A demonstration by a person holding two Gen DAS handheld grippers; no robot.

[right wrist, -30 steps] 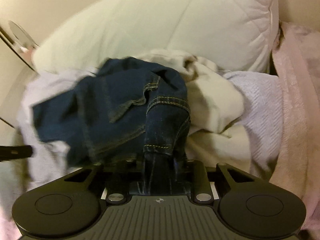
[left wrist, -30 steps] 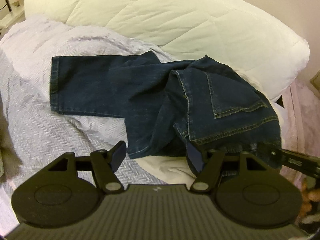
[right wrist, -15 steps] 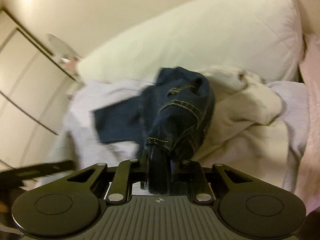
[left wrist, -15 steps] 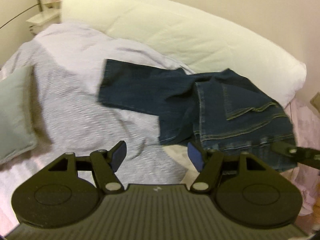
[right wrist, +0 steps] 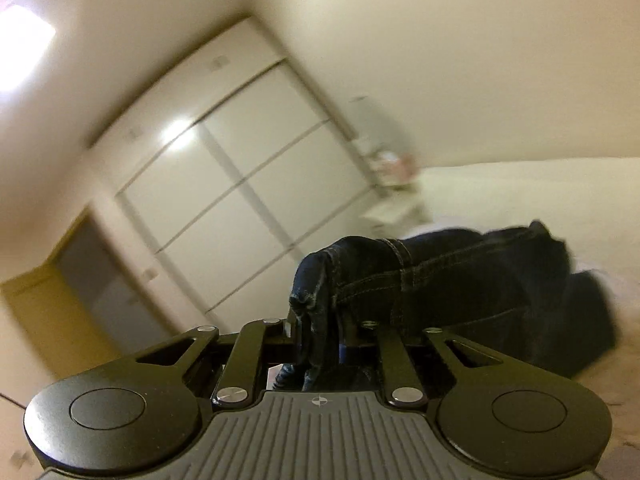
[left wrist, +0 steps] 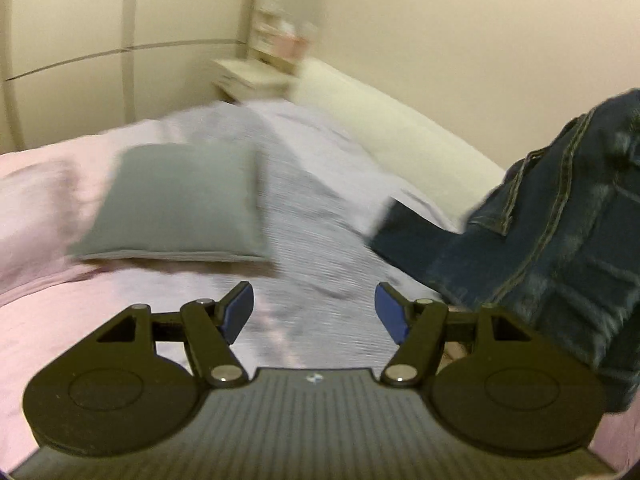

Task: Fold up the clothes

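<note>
Right gripper (right wrist: 320, 344): fingers closing, a bunched fold of the jeans (right wrist: 460, 280) clamped between them, the rest trailing off to the right. Left gripper (left wrist: 314, 312): fingers wide, nothing between. Beyond it: bed (left wrist: 320, 208), jeans at right, grey cushion (left wrist: 176, 204) at left, long white pillow (left wrist: 392, 128), wardrobe (right wrist: 224, 184) farthest.

Bare bedspread (left wrist: 304, 216) lies open ahead of the left gripper (left wrist: 314, 312); a grey cushion (left wrist: 176, 204) blocks the left, hanging jeans (left wrist: 560, 240) the right.
</note>
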